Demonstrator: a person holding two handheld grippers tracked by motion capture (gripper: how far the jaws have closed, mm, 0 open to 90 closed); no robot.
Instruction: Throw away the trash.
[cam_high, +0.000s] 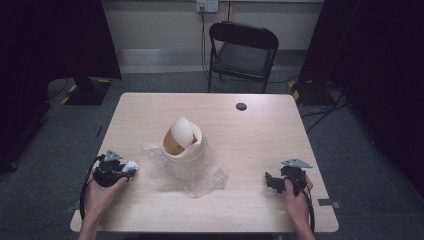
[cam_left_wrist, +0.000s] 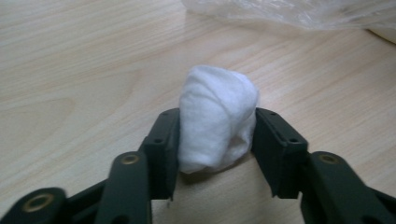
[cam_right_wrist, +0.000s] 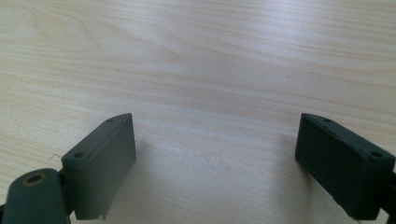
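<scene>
High view looks down over the table (cam_high: 250, 130); both gripper views skim its wood closely.

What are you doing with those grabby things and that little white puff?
A person sits at a wooden table with a gripper in each hand. The left gripper is pinching a wad of white tissue just above the tabletop. The right gripper is open and holds nothing, resting near the table's right side. In the middle stands a small cream bin with a swing lid tipped up, and a crumpled clear plastic bag lies around its base.
</scene>
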